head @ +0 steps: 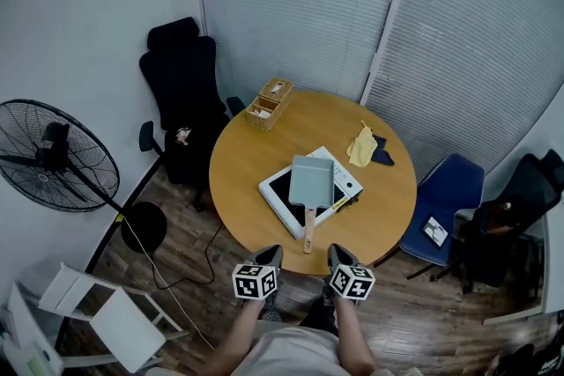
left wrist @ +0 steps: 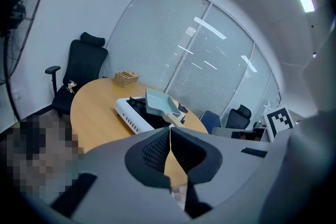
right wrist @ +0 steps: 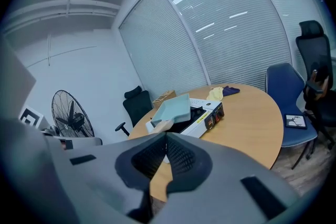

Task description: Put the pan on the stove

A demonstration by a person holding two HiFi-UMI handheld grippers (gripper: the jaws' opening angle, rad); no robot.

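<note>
Pan [head: 311,180] sits on the stove [head: 274,188] mid-worktop [head: 247,154] with its handle toward the person, so the task looks done; left tongs [head: 270,254] and right tongs [head: 339,253] are pinched shut on nothing, parked short of the edge.

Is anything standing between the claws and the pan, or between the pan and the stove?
Nothing visible. The pan already sits on the stove, its handle pointing toward the person. Only bare table lies between it and the left claw and right claw, both shut and empty.
</note>
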